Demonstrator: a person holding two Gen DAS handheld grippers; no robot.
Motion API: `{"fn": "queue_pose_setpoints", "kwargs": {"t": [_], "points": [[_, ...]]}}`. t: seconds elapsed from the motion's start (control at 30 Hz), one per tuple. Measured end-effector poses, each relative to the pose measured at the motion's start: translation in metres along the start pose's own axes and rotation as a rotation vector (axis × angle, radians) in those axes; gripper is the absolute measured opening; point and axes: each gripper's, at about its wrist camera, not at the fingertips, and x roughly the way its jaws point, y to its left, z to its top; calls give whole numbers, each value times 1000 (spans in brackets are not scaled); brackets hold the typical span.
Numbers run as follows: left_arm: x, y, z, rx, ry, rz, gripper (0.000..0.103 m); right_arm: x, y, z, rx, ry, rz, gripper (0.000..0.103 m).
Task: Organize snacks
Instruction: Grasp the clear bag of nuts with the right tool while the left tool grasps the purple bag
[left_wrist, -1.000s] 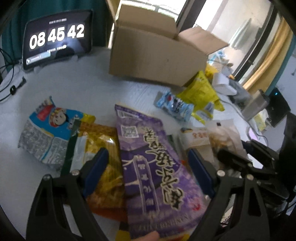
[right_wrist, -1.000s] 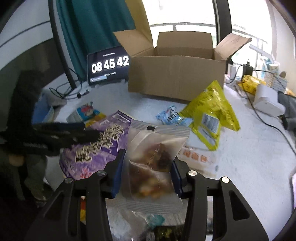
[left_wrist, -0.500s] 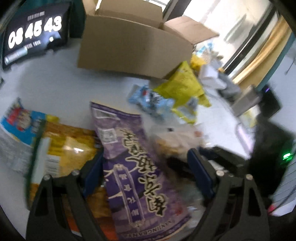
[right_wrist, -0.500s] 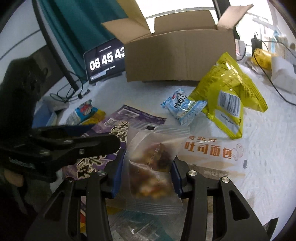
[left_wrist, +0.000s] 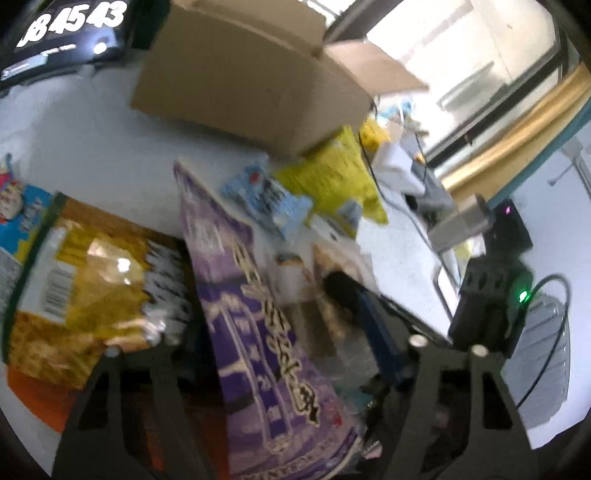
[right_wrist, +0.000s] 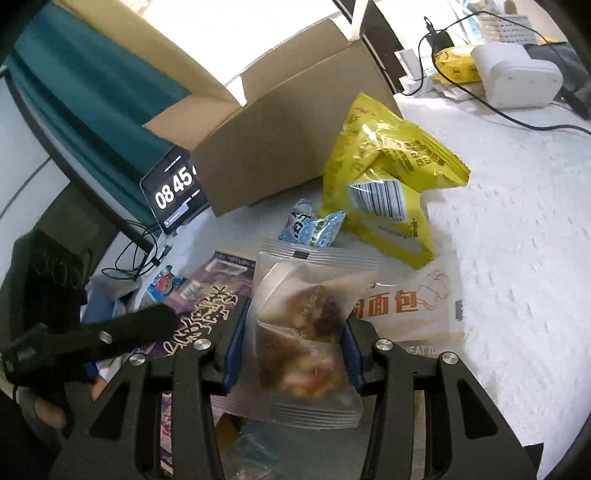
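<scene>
My right gripper (right_wrist: 291, 339) is shut on a clear pastry packet (right_wrist: 306, 325) and holds it above the table. My left gripper (left_wrist: 280, 350) stands wide open around a purple snack bag (left_wrist: 258, 314), and whether the pads touch it I cannot tell. The purple bag also shows in the right wrist view (right_wrist: 207, 310), with the left gripper's finger (right_wrist: 122, 332) over it. An open cardboard box (right_wrist: 280, 144) stands behind the snacks; it also shows in the left wrist view (left_wrist: 251, 77).
A yellow bag (right_wrist: 388, 184), a small blue packet (right_wrist: 310, 225) and a white bread bag (right_wrist: 406, 302) lie before the box. A gold-orange bag (left_wrist: 85, 288) lies left of the purple one. A clock tablet (right_wrist: 173, 192), cables and a white device (right_wrist: 517, 74) sit around.
Both grippers have swung and tilted, the box now nearer in both views. The right gripper keeps its hold on the pastry packet. The left stays open over the purple bag.
</scene>
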Motion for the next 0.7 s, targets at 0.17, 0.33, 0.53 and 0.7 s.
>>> {"fn": "queue_pose_setpoints", "kwargs": {"t": [0.17,0.33,0.53,0.7], "points": [[9,-12,-3,93,4,161,29,3,12,1,-50,2,-62,47],[-4,-19,-2,161,-43,199,16,3,11,1,-60,10,-76,47],[-20,-23,2,200,-97,208,13,-1,16,6,-72,1,-84,47],[-45,-22,15,219,-171,215,13,-13,27,16,-113,-27,-100,47]]}}
